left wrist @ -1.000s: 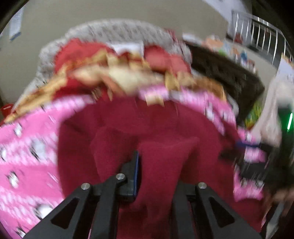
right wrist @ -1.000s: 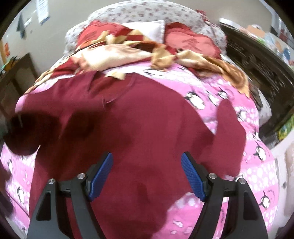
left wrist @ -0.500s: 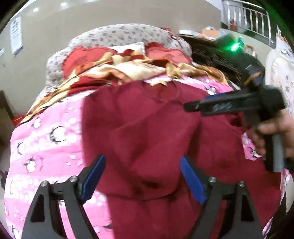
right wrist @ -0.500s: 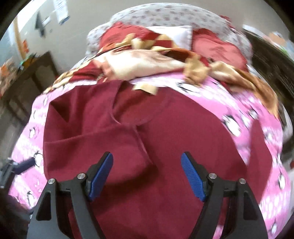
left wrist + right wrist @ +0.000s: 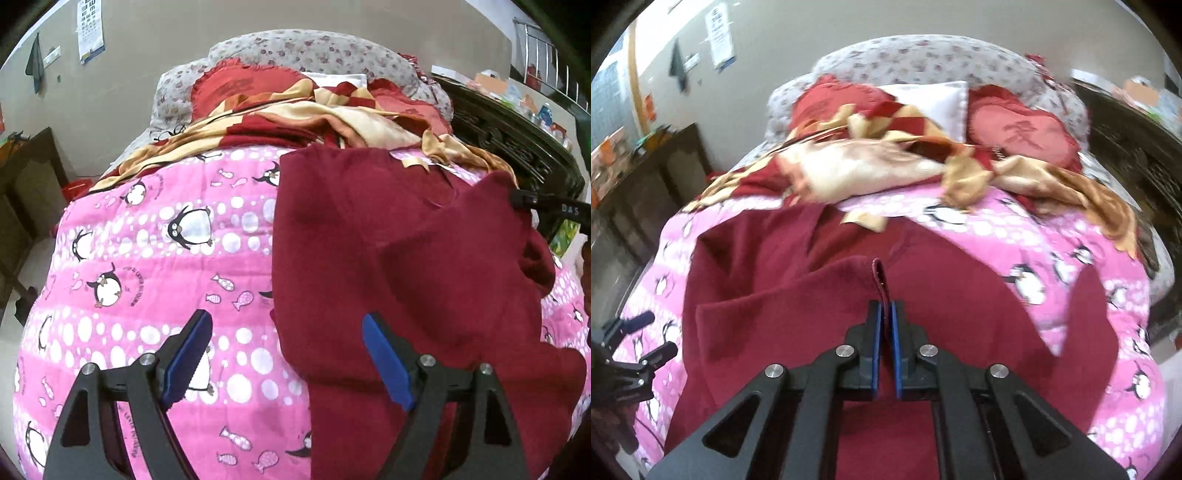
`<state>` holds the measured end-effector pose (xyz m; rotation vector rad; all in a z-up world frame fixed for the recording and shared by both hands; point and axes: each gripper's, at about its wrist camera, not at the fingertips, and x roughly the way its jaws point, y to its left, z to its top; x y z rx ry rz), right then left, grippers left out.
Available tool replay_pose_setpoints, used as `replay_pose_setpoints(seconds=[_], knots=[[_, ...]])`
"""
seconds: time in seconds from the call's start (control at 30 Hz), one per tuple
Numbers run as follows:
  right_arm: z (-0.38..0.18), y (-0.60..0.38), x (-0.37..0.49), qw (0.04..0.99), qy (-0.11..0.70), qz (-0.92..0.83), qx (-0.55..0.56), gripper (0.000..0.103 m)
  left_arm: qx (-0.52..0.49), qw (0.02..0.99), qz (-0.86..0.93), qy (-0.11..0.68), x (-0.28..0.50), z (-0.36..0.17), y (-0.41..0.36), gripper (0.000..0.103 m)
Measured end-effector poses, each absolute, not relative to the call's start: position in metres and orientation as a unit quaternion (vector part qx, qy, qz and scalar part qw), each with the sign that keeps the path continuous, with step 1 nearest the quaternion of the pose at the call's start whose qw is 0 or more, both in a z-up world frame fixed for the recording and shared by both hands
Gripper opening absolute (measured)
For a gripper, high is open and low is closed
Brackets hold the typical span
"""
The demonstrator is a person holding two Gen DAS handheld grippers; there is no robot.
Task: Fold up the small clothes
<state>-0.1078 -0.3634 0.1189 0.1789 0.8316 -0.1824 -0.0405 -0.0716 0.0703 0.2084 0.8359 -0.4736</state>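
While the right claw point(image 5: 884, 347) pinches the maroon top's point(image 5: 960, 295) cuff, the left claw point(image 5: 284, 354) gapes, hem cropped.

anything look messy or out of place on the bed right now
Nothing looks damaged or spilled. The dark red top lies mid-fold on the pink penguin quilt, one edge pinched in the right gripper; the left gripper is open. The one untidy thing is the red and gold blanket, crumpled in a heap by the pillows.
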Motion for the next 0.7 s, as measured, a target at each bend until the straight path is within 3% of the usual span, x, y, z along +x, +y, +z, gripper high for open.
replay_pose_setpoints(seconds=[0.23,0.47,0.53,0.63,0.7], knots=[[0.126,-0.392,-0.127,0.898,0.394,-0.182,0.079,0.018,0.129,0.883,-0.193,0.407,-0.030,0.058,-0.084,0.087],[0.071,-0.417,-0.140,0.841,0.488,-0.215,0.092,0.020,0.123,0.876,-0.181,0.431,-0.019,0.041,-0.090,0.087],[0.081,-0.413,-0.143,0.854,0.467,-0.206,0.098,0.025,0.115,0.876,-0.183,0.430,-0.021,0.042,-0.087,0.087],[0.110,-0.388,-0.131,0.892,0.422,-0.136,0.087,0.050,0.110,0.878,-0.181,0.430,-0.021,0.044,-0.083,0.087],[0.120,-0.363,-0.115,0.906,0.409,-0.064,0.085,0.054,0.096,0.879,-0.178,0.433,-0.020,0.047,-0.079,0.087]])
